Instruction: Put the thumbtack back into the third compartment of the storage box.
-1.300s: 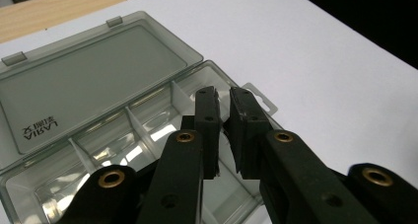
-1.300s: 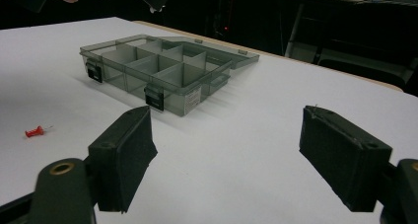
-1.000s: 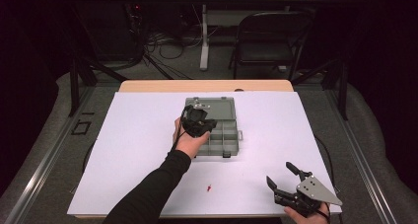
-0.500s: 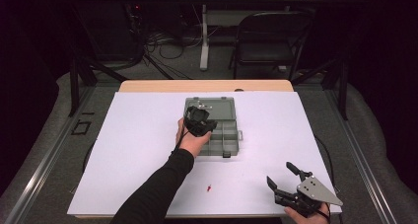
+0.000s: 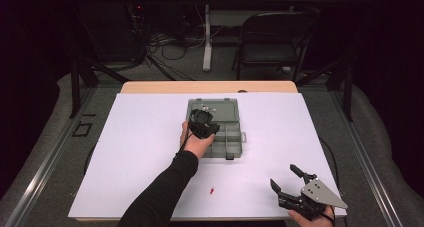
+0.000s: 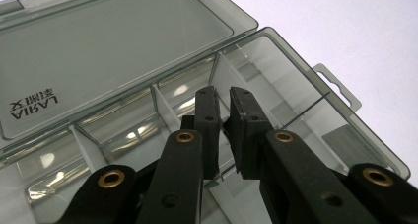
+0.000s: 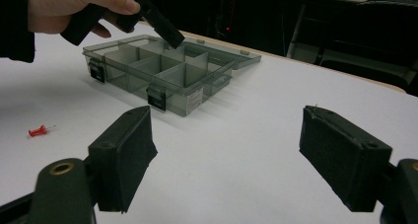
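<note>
A grey see-through compartment box [image 5: 235, 137] lies open at the table's middle, its lid [image 5: 220, 106] folded back flat. My left gripper [image 5: 207, 129] hangs over its left compartments, tips down inside the box [image 6: 296, 100]. In the left gripper view my left gripper [image 6: 223, 98] stands shut with a slit between the pads, and I see nothing held there. My right gripper [image 5: 283, 176] rests open near the front right edge; in its own view the right gripper [image 7: 226, 135] faces the box [image 7: 167, 81] and the left gripper [image 7: 172, 36]. A red pushpin [image 5: 212, 190] lies loose in front of the box.
The white table sheet [image 5: 140, 152] spreads wide to the left and right of the box. The pushpin [image 7: 37, 131] sits to the left in the right gripper view. A folding chair [image 5: 272, 42] and cables stand beyond the far edge.
My left gripper has sunk a little toward the box's compartments. The right gripper has stayed where it was.
</note>
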Available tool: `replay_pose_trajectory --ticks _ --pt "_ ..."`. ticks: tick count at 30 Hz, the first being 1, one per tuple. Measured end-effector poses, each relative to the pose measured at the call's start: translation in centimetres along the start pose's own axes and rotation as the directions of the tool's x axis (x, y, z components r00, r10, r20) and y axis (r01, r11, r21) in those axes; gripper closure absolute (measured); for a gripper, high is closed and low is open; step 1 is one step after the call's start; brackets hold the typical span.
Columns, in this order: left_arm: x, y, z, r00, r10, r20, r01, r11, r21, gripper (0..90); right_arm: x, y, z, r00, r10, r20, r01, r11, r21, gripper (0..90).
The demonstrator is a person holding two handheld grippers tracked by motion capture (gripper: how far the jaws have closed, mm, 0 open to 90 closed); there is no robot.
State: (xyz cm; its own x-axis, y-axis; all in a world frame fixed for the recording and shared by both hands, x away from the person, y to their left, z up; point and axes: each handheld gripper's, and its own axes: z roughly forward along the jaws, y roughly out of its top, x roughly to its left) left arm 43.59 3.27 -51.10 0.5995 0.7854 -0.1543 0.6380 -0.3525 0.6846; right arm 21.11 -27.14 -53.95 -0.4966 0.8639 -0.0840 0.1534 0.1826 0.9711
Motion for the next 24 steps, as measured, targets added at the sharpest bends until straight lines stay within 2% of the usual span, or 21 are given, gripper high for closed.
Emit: replay_pose_trajectory --ticks 16,24 --pt "0.07 -0.15 0.39 1.0 -0.007 -0.002 0.007 0.9999 0.01 82.4 0.01 -0.01 0.02 1.0 -0.006 -0.002 0.006 1.0 0.001 20.2" --pt "0.28 -0.19 0.29 0.9998 -0.022 0.005 0.022 0.9997 0.008 72.2 0.0 -0.01 0.02 1.0 -0.004 -0.002 0.004 1.0 0.001 20.2"
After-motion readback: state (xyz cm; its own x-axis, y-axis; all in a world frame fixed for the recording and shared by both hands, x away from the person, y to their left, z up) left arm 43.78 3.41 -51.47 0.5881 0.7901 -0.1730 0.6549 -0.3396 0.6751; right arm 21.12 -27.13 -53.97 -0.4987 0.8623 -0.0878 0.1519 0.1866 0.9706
